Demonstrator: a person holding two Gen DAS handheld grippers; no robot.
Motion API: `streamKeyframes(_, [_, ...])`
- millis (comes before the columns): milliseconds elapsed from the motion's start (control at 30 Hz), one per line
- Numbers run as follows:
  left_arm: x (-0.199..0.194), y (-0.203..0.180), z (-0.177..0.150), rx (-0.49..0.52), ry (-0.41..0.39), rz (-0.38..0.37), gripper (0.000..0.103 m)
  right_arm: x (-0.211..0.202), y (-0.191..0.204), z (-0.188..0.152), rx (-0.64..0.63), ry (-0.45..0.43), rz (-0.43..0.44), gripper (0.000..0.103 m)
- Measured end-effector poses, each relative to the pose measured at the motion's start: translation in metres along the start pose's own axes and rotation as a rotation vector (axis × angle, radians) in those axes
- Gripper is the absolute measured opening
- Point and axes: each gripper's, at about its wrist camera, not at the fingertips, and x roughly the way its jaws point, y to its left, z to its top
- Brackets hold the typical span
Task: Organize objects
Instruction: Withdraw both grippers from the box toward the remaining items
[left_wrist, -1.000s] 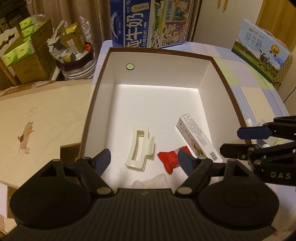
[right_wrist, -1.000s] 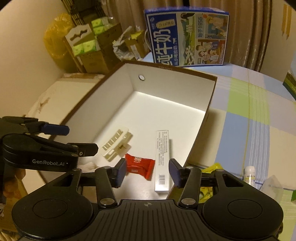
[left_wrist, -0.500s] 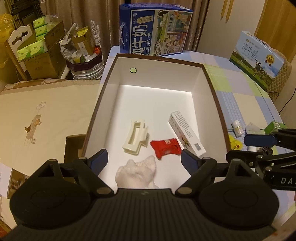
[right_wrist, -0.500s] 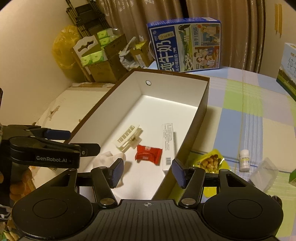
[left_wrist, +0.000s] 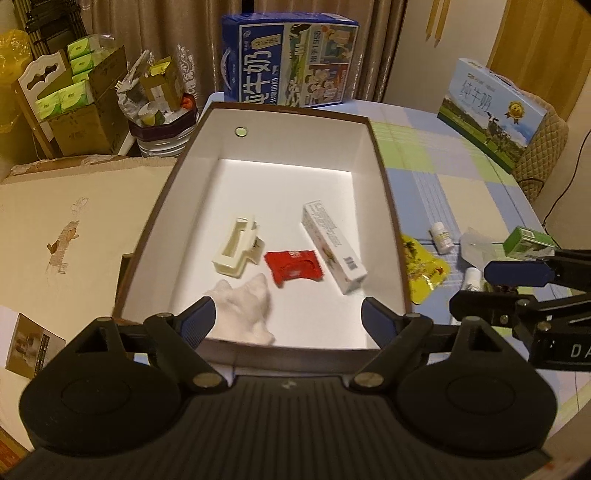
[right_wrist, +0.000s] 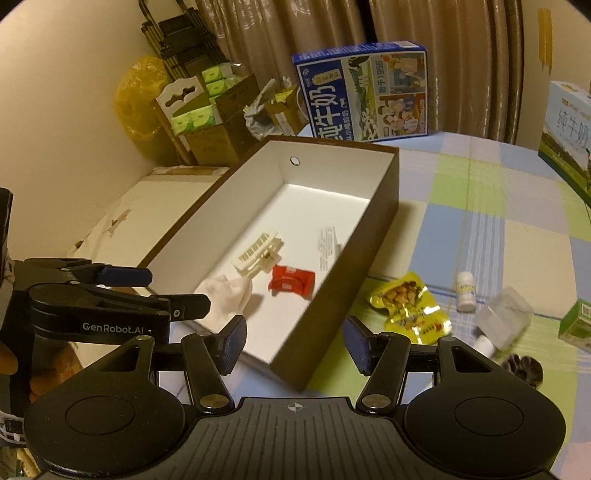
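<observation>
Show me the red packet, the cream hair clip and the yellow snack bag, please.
red packet (left_wrist: 293, 266), left wrist view, middle of the wrapper.
cream hair clip (left_wrist: 236, 251), left wrist view, its long body.
yellow snack bag (right_wrist: 410, 308), right wrist view, printed front.

In the brown-rimmed white cardboard box (left_wrist: 380, 173) lie 4 things; right of it, the yellow snack packet (left_wrist: 424, 267).

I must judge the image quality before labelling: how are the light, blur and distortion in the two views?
Left wrist view: warm dim room light, but the floor of the brown box glares white; the white cloth and the long white carton look slightly smeared. Right wrist view: strong fisheye bending with dark corners; the clear plastic piece on the checked tablecloth is motion-blurred.
</observation>
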Motion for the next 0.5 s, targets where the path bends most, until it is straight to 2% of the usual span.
streamKeyframes(500, [-0.008, -0.064, -0.023, -0.002, 0.02, 0.002, 0.084, -0.036, -0.056, -0.032, 0.038, 0.023, 0.002, 0.056])
